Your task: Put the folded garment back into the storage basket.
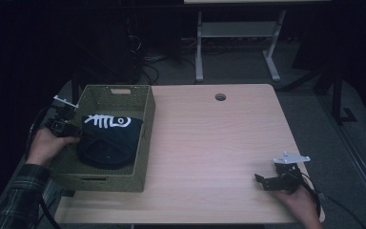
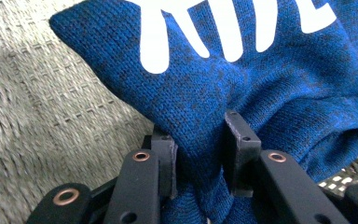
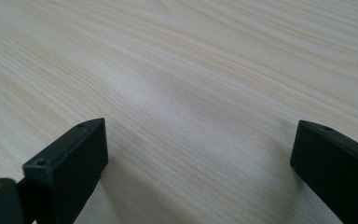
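Note:
A dark blue knitted garment [image 1: 108,140] with a white print lies in a woven olive basket [image 1: 146,133] at the table's left. My left gripper [image 1: 74,131] reaches in over the basket's left rim and is shut on a bunched fold of that garment [image 2: 242,74]; both pads [image 2: 237,140] press into the knit. Basket weave [image 2: 37,107] shows behind the cloth in the left gripper view. Near the front right corner, my right gripper [image 1: 267,181] rests low over the table, its jaws wide apart. Between those jaws there is nothing but bare wood [image 3: 200,93] in the right gripper view.
The light wooden table [image 1: 209,138] has a round cable hole [image 1: 220,97] near its far edge. Beyond it stand the white legs of another table [image 1: 199,47] and cables on the floor. A plaid sleeve [image 1: 14,195] enters at the bottom left.

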Motion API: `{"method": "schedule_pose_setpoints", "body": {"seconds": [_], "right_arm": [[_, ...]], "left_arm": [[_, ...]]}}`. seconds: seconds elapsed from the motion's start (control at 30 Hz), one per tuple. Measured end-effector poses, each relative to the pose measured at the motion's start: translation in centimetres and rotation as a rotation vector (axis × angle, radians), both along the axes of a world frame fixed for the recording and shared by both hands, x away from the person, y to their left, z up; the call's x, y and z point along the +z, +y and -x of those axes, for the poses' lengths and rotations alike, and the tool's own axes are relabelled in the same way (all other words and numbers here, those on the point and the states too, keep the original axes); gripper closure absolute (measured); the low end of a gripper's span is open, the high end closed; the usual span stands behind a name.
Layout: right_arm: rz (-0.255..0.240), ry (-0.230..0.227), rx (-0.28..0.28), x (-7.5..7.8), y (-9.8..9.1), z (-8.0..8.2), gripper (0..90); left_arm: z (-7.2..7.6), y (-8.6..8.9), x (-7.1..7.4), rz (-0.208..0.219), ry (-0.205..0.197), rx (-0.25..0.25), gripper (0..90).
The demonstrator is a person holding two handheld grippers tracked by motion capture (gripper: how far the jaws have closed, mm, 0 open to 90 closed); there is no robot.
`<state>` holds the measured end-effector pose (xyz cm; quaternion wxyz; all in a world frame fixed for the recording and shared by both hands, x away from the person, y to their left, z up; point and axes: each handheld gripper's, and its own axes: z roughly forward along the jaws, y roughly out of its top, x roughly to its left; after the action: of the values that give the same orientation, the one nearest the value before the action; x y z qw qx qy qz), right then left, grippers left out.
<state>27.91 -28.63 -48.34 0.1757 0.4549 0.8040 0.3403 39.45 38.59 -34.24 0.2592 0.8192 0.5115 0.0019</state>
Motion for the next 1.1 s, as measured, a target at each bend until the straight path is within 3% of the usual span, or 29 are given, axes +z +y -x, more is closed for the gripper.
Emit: {"method": "schedule_pose_setpoints", "body": {"seconds": [0.17,0.23,0.27,0.5,0.7,0.93,1.1], "right_arm": [[0.000,0.000,0.000,0.0,0.0,0.0,3.2],[-0.001,-0.001,0.002,0.0,0.0,0.0,3.1],[0.000,-0.001,0.003,0.0,0.0,0.0,3.0],[0.000,-0.001,0.003,0.0,0.0,0.0,3.0],[-0.001,-0.001,0.008,0.0,0.0,-0.1,2.8],[-0.001,-0.001,0.009,0.0,0.0,-0.1,2.8],[-0.001,-0.001,0.007,0.0,0.0,-0.1,2.8]], "left_arm": [[-0.7,-0.2,-1.0,-0.070,-0.022,0.025,63.9],[-1.1,-0.3,-1.3,-0.076,-0.015,0.039,60.1],[-1.2,-0.4,-1.5,-0.102,-0.024,0.044,57.7],[-1.2,-0.5,-0.7,-0.157,-0.106,0.106,32.6],[-0.9,-1.2,0.5,-0.157,-0.149,0.114,22.7],[-0.3,-3.4,1.4,-0.144,-0.197,0.085,17.0],[0.2,-5.2,2.0,-0.109,-0.223,0.075,13.7]]}}
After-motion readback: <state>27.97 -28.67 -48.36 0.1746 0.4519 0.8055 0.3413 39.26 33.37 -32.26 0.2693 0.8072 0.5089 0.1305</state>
